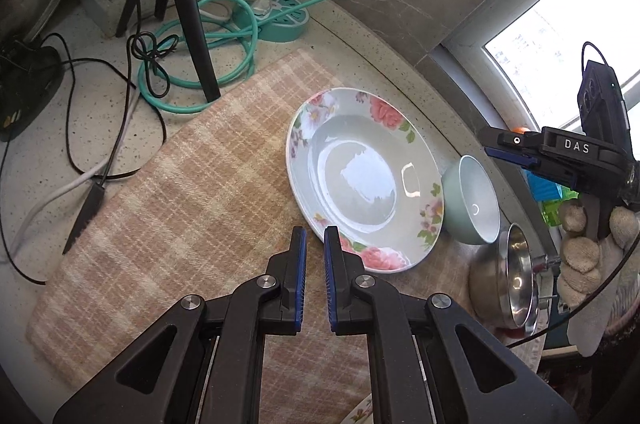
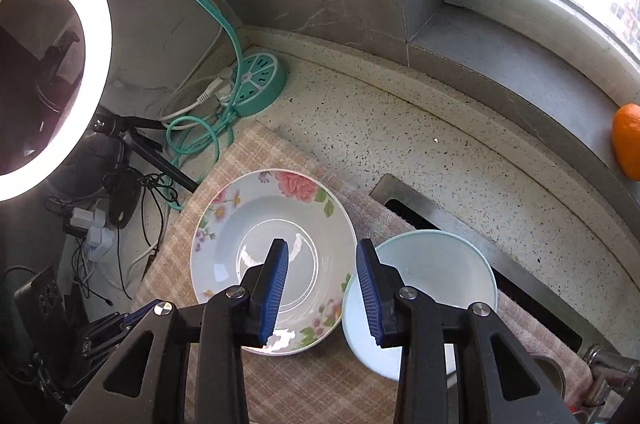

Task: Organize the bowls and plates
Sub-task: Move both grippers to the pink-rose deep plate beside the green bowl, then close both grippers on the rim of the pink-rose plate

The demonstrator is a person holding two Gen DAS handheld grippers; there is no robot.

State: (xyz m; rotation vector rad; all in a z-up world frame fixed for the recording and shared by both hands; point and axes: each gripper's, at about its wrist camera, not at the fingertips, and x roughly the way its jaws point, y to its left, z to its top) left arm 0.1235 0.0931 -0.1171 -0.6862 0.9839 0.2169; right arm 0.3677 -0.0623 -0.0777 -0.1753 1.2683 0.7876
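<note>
Centre frame on the checked pink cloth point(image 1: 168, 207): round floral-rimmed ceramic plate point(image 1: 362, 179), pale green ceramic bowl point(image 1: 474, 201) touching its right edge; left gripper point(image 1: 315, 244) jaws nearly together, empty, right gripper point(image 2: 322, 264) jaws apart, nothing between

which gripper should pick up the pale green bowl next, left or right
Probably right. The right gripper hangs open over the gap between plate and bowl, one of its fingers above the bowl's rim. The left gripper is shut, at the plate's far edge.

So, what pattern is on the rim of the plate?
Pink and purple flowers with green leaves on the plate, clearest in the right wrist view.
</note>
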